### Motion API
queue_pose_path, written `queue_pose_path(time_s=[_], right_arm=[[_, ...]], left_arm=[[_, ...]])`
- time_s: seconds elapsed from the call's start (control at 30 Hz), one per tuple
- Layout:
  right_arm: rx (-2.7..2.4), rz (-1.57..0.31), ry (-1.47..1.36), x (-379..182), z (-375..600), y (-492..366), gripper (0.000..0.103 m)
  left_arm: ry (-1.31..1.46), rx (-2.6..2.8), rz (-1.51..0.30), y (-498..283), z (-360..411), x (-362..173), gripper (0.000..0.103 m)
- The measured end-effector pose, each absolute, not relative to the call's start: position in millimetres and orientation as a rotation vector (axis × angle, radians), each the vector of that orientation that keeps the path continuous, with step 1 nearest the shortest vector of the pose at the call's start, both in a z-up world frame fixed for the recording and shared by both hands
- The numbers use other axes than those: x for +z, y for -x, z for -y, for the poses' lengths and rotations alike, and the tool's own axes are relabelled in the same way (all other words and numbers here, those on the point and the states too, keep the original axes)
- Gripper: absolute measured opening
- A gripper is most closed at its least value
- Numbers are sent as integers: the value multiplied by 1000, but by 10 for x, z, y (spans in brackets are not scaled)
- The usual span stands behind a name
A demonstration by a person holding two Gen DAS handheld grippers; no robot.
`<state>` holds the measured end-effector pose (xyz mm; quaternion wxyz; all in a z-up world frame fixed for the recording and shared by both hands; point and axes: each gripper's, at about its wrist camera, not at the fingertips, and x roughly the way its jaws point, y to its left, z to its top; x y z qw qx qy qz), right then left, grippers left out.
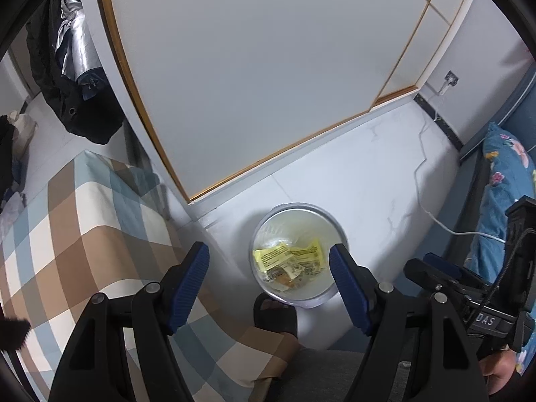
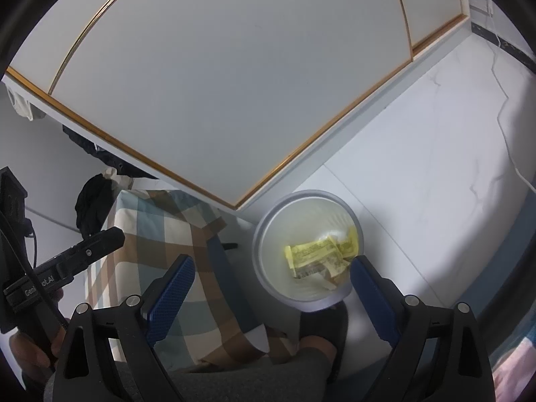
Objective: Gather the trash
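Both grippers, left and right, hold empty jaws apart above the bin of yellow wrappers.

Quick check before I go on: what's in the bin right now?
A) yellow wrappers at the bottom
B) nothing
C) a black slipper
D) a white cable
A: both wrist views look down into the bin and show crumpled yellow wrappers lying at its bottom; the slipper sits on the floor beside it, and the cable runs along the floor apart from it.
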<state>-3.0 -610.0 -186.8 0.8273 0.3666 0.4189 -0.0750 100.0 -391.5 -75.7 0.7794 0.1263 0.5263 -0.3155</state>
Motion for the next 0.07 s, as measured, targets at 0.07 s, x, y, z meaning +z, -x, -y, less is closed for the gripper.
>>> queue_pose_path(time_s=[0.07], right_arm=[[-159, -888, -774, -1854, 6096, 32, 94]], left_arm=[[-237, -683, -1126, -1010, 3866, -716, 71]])
